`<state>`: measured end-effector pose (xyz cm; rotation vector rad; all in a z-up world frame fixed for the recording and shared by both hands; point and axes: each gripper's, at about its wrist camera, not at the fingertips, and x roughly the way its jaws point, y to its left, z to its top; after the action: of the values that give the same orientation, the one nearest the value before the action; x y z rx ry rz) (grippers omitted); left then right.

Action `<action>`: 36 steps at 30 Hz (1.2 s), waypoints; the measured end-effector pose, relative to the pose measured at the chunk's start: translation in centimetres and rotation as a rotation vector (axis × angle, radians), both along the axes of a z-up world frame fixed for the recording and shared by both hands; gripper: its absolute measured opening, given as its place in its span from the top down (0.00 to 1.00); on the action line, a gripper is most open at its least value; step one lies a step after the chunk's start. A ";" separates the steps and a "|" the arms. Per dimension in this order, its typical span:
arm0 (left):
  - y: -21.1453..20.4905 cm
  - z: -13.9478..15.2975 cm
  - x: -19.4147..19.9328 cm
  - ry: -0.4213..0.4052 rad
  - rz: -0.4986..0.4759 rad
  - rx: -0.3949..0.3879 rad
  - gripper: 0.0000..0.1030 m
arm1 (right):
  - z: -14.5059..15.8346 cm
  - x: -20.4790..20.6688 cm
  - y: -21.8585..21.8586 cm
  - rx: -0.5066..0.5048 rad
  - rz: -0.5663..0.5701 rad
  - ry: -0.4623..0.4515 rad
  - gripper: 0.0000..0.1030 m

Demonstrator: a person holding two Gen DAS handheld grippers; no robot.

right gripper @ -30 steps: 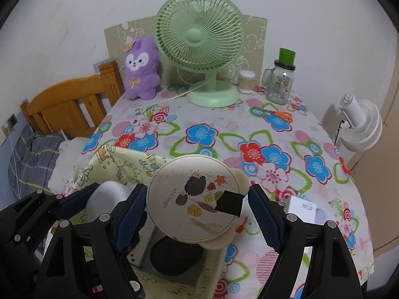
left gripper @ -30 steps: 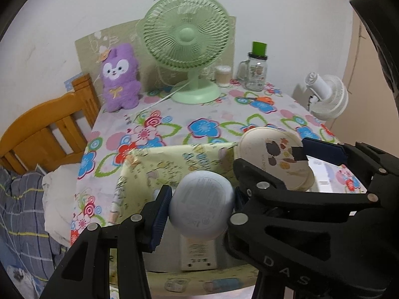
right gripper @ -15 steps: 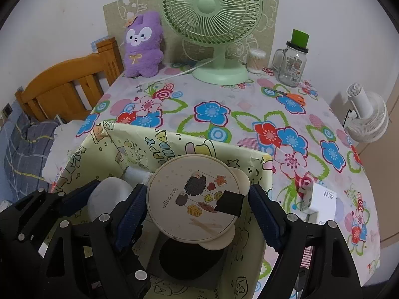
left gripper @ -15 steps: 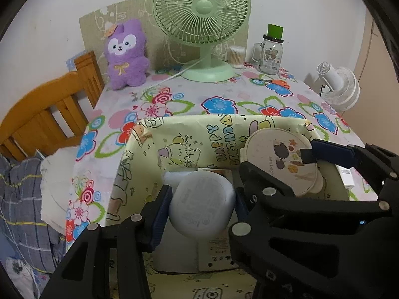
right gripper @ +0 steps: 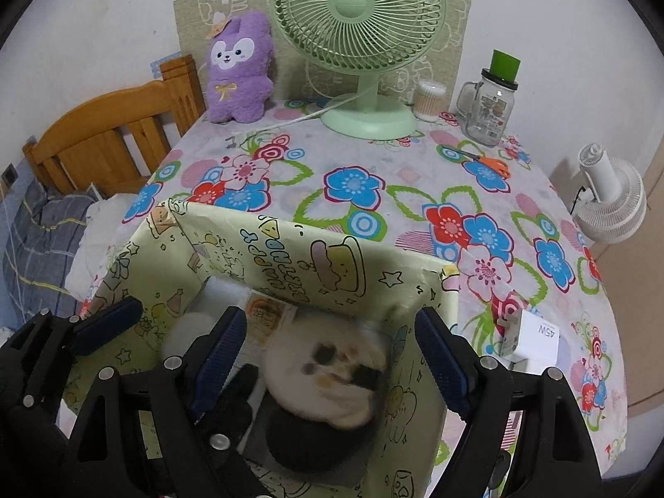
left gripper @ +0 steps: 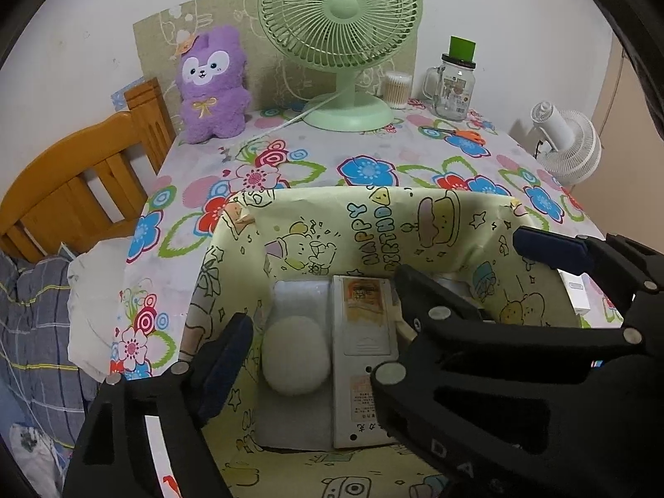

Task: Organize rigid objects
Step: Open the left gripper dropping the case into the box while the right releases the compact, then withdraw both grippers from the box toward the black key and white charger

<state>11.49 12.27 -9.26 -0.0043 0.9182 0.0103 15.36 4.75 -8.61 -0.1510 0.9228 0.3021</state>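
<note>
Left wrist view: left gripper (left gripper: 319, 323) hangs over the paper-lined box (left gripper: 373, 216), jaws just sprung wide, pads clear of everything. White round case (left gripper: 295, 356) lies below on the box floor, free, beside a flat white remote-like device (left gripper: 363, 357).

Right wrist view: right gripper (right gripper: 328, 352) above the same box, jaws spread and just widening a little more. Round hedgehog-print tin (right gripper: 332, 377) sits blurred between and below the pads, touching neither. Judged released and dropping or settling onto a dark round object (right gripper: 307, 440) in the box; cannot tell whether it has landed.

Handling, as judgement:
- Both round pieces look rigid and light, smooth-shelled, so likely slippery under the pads.
- Best hold is across the widest part, pads flat on opposite rims.
- Tin's lid may be loose; keep it level.
- Box walls are thin paper-covered card and would buckle if bumped.

Surface and room: table (right gripper: 415, 174) under a bright floral cloth, box at its near edge. Green desk fan (right gripper: 357, 20), purple plush bunny (right gripper: 238, 70), cotton-swab pot (right gripper: 431, 99) and glass mug-jar with green lid (right gripper: 491, 99) along the back; orange scissors (right gripper: 485, 159) nearby, white charger block (right gripper: 535, 336) right of the box. Wooden bed frame (right gripper: 108, 133) left, white floor fan (right gripper: 610, 199) right.
</note>
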 end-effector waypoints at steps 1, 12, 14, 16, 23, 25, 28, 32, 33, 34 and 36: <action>-0.1 0.1 0.0 -0.001 0.003 0.002 0.15 | 0.0 0.0 -0.1 0.004 0.004 0.004 0.17; -1.7 2.1 -1.1 -0.046 -0.011 0.000 0.12 | 1.7 -0.9 -1.6 0.071 0.018 0.000 0.17; -2.1 2.4 -1.4 -0.053 -0.014 -0.002 0.12 | 2.2 -1.3 -1.9 0.061 0.008 -0.020 0.17; -2.6 2.7 -1.7 -0.063 -0.017 -0.004 0.12 | 2.7 -1.6 -2.3 0.055 0.005 -0.041 0.17; -4.7 4.0 -2.4 -0.092 -0.040 0.019 0.12 | 4.0 -2.6 -4.5 0.071 -0.015 -0.076 0.17; -5.3 4.3 -2.6 -0.100 -0.047 0.023 0.12 | 4.3 -2.8 -5.1 0.073 -0.021 -0.085 0.17; -6.3 4.5 -2.8 -0.104 -0.053 0.024 0.12 | 4.7 -3.2 -6.2 0.071 -0.033 -0.105 0.17; -7.5 4.8 -3.0 -0.109 -0.064 0.029 0.12 | 5.0 -3.5 -7.6 0.075 -0.048 -0.111 0.17; -7.9 4.9 -3.1 -0.113 -0.066 0.031 0.12 | 5.1 -3.6 -8.1 0.077 -0.050 -0.113 0.17; -8.4 5.0 -3.1 -0.117 -0.068 0.032 0.12 | 5.2 -3.7 -8.4 0.078 -0.052 -0.116 0.17; -9.1 5.3 -3.2 -0.127 -0.072 0.034 0.13 | 5.4 -3.8 -9.1 0.080 -0.061 -0.126 0.17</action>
<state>8.28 3.16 -4.01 0.0595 0.7906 -0.0411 11.51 -4.37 -3.17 -0.0672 0.7876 0.2698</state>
